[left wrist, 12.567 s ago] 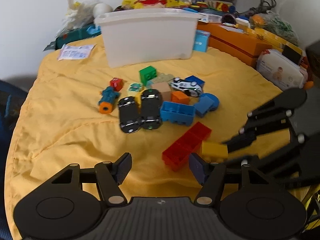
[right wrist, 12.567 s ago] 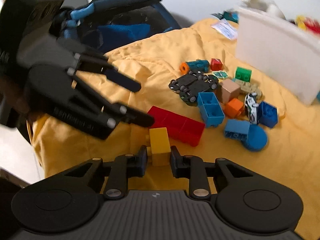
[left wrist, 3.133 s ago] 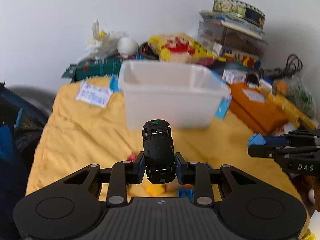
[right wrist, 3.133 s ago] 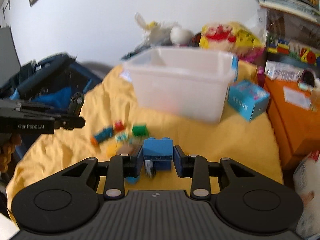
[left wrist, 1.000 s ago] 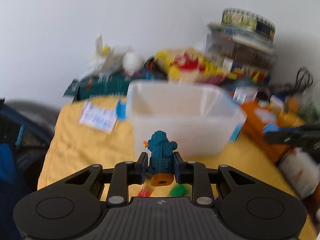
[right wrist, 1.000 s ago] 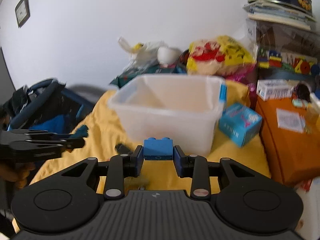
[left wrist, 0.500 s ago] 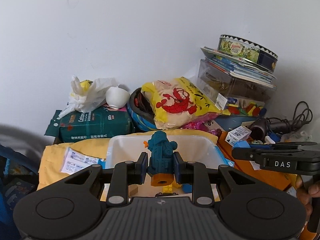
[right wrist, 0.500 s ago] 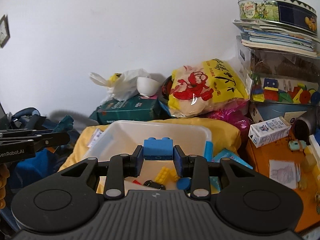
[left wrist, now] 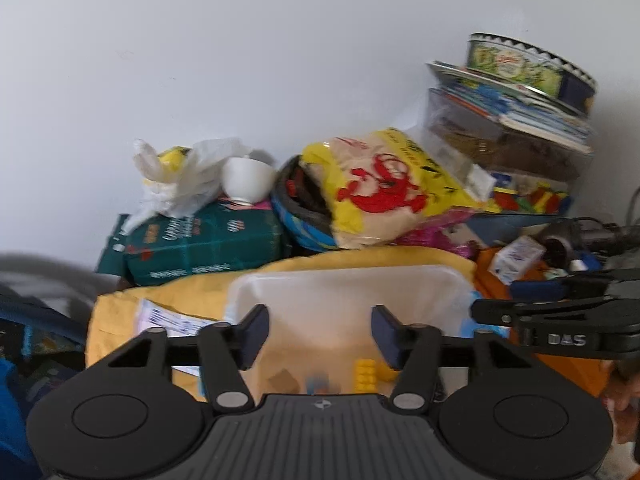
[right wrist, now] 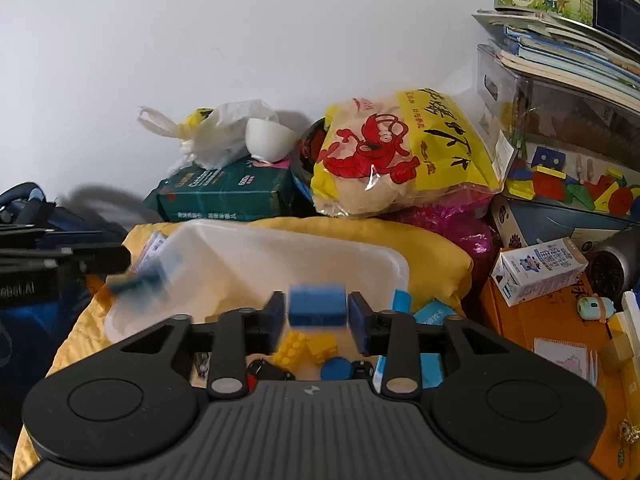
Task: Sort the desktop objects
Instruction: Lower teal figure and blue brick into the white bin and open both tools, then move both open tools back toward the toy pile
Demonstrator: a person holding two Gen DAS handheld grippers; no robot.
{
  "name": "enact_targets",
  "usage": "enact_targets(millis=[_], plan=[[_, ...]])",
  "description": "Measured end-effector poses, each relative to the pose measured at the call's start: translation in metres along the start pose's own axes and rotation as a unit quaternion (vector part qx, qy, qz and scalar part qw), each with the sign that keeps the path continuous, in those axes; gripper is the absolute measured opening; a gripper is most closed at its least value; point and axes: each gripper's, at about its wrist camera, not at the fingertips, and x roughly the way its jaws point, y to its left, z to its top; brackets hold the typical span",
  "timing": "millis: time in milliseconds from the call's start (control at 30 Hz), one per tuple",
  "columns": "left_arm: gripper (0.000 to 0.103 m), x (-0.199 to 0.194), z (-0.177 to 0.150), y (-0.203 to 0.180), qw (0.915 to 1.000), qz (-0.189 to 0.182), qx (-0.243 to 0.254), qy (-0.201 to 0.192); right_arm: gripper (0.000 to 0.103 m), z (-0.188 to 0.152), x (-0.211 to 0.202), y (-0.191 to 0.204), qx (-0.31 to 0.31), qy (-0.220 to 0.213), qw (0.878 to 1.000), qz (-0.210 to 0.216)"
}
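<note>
White bin (right wrist: 248, 248) rim below both grippers, left gripper (left wrist: 318, 332) jaws opening, nothing between, right gripper (right wrist: 318, 322) jaws opening, blurred blue block (right wrist: 318, 310) between pads, untouched.

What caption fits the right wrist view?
Right gripper opening over the white bin, blurred blue block between its jaws, yellow bricks already inside.

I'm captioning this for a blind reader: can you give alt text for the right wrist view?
The right gripper is opening above a white plastic bin, with a blurred blue brick loose between its pads. Yellow bricks lie inside the bin.
</note>
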Motion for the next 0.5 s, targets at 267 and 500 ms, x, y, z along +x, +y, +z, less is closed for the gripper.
enact_targets(millis=[267, 500], plan=[[0.061, -0.012, -0.049, 0.014, 0.9998, 0.014, 0.013, 0.010, 0.060, -0.016, -0.009, 0.002, -0.016, -0.014, 1.000, 0.005], [0.061, -0.040, -0.151, 0.017, 0.9988, 0.004, 0.011, 0.047, 0.060, -0.104, -0.039, 0.016, -0.040, 0.000, 0.998, 0.053]])
